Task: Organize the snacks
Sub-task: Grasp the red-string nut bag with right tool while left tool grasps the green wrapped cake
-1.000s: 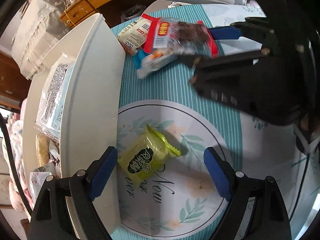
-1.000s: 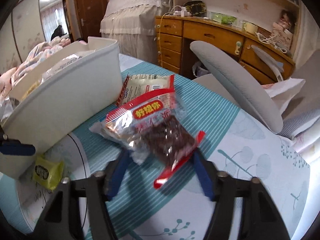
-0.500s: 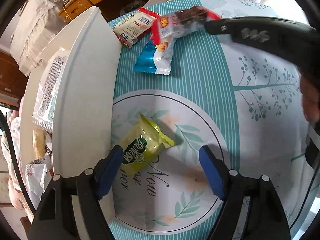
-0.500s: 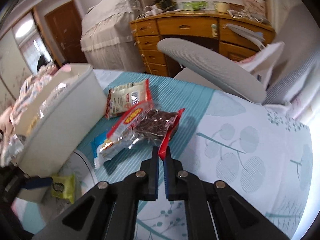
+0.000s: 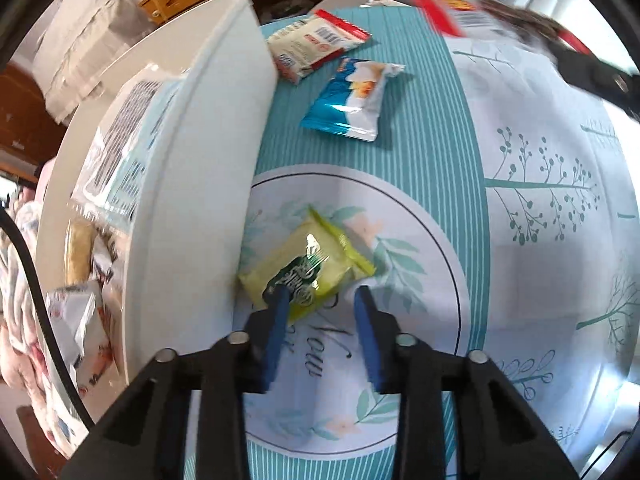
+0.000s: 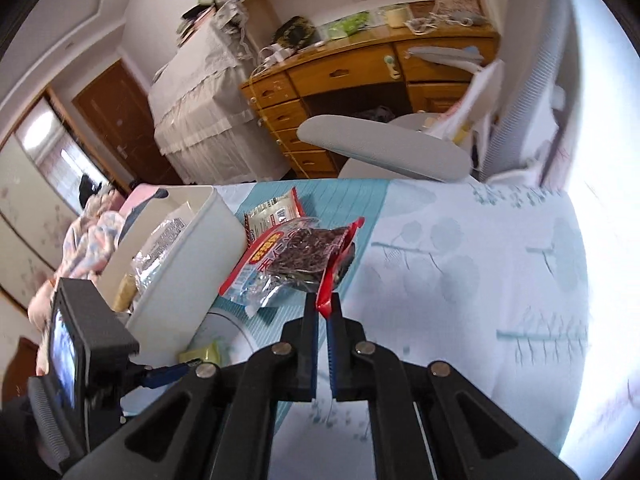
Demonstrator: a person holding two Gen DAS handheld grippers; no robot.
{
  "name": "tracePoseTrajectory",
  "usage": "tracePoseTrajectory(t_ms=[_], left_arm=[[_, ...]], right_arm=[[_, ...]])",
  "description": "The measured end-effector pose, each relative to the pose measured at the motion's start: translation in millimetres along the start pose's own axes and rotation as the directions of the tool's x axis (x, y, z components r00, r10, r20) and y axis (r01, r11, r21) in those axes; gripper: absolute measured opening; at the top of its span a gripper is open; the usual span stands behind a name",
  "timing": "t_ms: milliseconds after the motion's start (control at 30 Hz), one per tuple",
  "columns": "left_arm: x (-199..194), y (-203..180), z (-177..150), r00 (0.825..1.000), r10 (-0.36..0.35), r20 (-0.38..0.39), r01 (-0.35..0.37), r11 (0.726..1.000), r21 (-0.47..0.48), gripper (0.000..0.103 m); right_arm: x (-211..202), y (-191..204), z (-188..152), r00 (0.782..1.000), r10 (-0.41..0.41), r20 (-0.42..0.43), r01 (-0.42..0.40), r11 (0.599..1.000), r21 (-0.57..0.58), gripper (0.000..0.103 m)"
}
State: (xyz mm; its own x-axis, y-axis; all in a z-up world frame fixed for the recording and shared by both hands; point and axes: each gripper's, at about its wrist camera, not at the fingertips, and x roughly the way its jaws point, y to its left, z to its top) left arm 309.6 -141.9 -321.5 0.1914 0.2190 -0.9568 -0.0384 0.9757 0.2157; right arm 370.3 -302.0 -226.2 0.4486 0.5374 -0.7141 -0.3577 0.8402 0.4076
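Right tool (image 6: 323, 307) clenched on the red seal edge of the dark snack bag (image 6: 296, 258), bag hanging clear of the surface (image 6: 460, 264), just beside the white bin (image 6: 188, 280). Left tool (image 5: 320, 300) half closed around the yellow packet (image 5: 306, 264), blue pads either side of its near corner, left pad touching or nearly so, right pad with a gap yet; not gripping for certain. Yellow packet flat on the surface, pressed up against the bin's outer wall.

Best handling for the right side: keep the pinch firm on that thin seal, since a slippery film edge could slide out under the bag's own weight. Carry over the bin rim, lower inside, then release. Already crowded in there: a clear wrapped pack (image 6: 160, 248) lying across the top, so aim for the open end rather than on top of it.

For the left side: close squarely on the packet's body, not just the crimped corner, or risk of it pivoting. Little room against the bin wall, so a slight drag away from the wall first would likely help.

Waiting on the surface: a blue and white sachet (image 5: 352, 100) and a red-trimmed white packet (image 5: 312, 48), both near the bin's far corner.
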Motion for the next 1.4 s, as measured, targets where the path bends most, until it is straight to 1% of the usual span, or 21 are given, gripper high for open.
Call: tracePoseTrajectory(t_ms=[67,100,133,167,233,300,433,467,500,567,633,700,800,900,1000,1067,1133,1167,1200,1267,1400], left_arm=[[-2.3,9.2,-6.8,1.0,-0.023,-0.006,0.023,0.999,-0.04,0.016],[-2.9,16.1,-9.5,0.998,-0.056,-0.013,0.055,0.996,-0.066,0.008],[0.4,24.2,-14.7,0.99,-0.136,-0.042,0.131,0.985,-0.112,0.007],[6.1,33.1,-21.4,0.97,-0.233,-0.072,0.218,0.96,-0.178,0.007],[13.3,44.7,-33.3,0.942,-0.321,-0.096,0.288,0.923,-0.257,0.007],[10.3,50.0,-44.5,0.944,-0.323,-0.073,0.294,0.92,-0.26,0.006],[3.8,60.3,-61.7,0.931,-0.362,-0.036,0.338,0.897,-0.285,0.007],[1.8,65.4,-65.4,0.932,-0.362,-0.021,0.339,0.89,-0.304,0.011],[0.1,68.8,-67.0,0.933,-0.359,-0.005,0.337,0.882,-0.33,0.023],[-1.4,78.0,-76.1,0.938,-0.346,0.023,0.326,0.857,-0.399,0.035],[-4.6,82.9,-80.3,0.935,-0.351,0.052,0.338,0.835,-0.434,0.037],[-9.4,88.8,-84.9,0.939,-0.337,0.073,0.332,0.824,-0.46,0.065],[-19.6,82.2,-80.0,0.955,-0.277,0.106,0.292,0.808,-0.511,0.083],[-20.1,86.6,-70.4,0.958,-0.261,0.118,0.281,0.777,-0.564,0.086],[-20.4,82.5,-60.4,0.967,-0.228,0.114,0.25,0.762,-0.597,0.086],[-17.0,80.8,-50.2,0.974,-0.196,0.109,0.22,0.742,-0.634,0.086],[-13.1,82.0,-47.1,0.977,-0.181,0.112,0.208,0.7,-0.683,0.086],[-10.8,82.8,-45.2,0.979,-0.17,0.116,0.202,0.68,-0.705,0.086],[-9.8,84.4,-44.6,0.981,-0.156,0.117,0.192,0.664,-0.723,0.086],[-5.6,84.6,-40.2,0.983,-0.14,0.116,0.179,0.643,-0.744,0.086],[6.8,80.8,-31.0,0.991,-0.118,0.066,0.127,0.637,-0.76,0.086]], right_arm=[[-8.9,-2.4,-7.8,1.0,0.006,0.011,-0.006,0.999,0.036,0.004],[-12.9,-2.9,-11.2,1.0,0.009,0.013,-0.009,0.998,0.056,0.004],[-17.4,-4.1,-15.6,1.0,0.011,0.017,-0.012,0.997,0.079,0.004],[-21.4,-5.2,-19.8,1.0,0.011,0.022,-0.013,0.995,0.097,0.004],[-28.8,-6.4,-27.5,0.999,0.009,0.034,-0.013,0.991,0.13,0.004],[-33.6,-6.7,-31.9,0.999,0.008,0.043,-0.015,0.988,0.153,0.003],[-43.2,-5.5,-39.0,0.999,0.003,0.053,-0.012,0.985,0.171,0.003],[-42.9,-6.0,-37.9,0.998,-0.002,0.055,-0.007,0.985,0.17,0.001],[-45.3,-5.2,-38.8,0.998,-0.008,0.061,-0.002,0.986,0.169,0.001],[-48.8,-4.5,-40.7,0.998,-0.002,0.067,-0.009,0.985,0.174,0.0],[-53.6,-1.4,-42.9,0.997,0.006,0.081,-0.019,0.985,0.169,0.0],[-57.4,1.8,-44.3,0.996,0.009,0.084,-0.022,0.987,0.156,0.0],[-60.4,5.9,-48.6,0.998,-0.014,0.066,0.005,0.992,0.127,0.0],[-52.6,9.6,-53.1,0.993,-0.118,-0.01,0.119,0.991,0.06,0.001],[-44.3,5.9,-57.5,0.985,-0.151,-0.078,0.156,0.985,0.068,0.001],[-39.8,2.1,-61.0,0.98,-0.167,-0.108,0.177,0.981,0.086,0.004],[-34.8,0.1,-65.3,0.975,-0.176,-0.138,0.191,0.976,0.101,0.02],[-32.9,-0.6,-66.8,0.973,-0.174,-0.149,0.192,0.975,0.11,0.038],[-31.1,-0.7,-68.3,0.973,-0.17,-0.159,0.19,0.975,0.12,0.049],[-27.5,-0.5,-70.7,0.971,-0.167,-0.17,0.19,0.973,0.129,0.052],[-14.9,0.0,-75.1,0.956,-0.188,-0.225,0.222,0.966,0.134,0.053]])
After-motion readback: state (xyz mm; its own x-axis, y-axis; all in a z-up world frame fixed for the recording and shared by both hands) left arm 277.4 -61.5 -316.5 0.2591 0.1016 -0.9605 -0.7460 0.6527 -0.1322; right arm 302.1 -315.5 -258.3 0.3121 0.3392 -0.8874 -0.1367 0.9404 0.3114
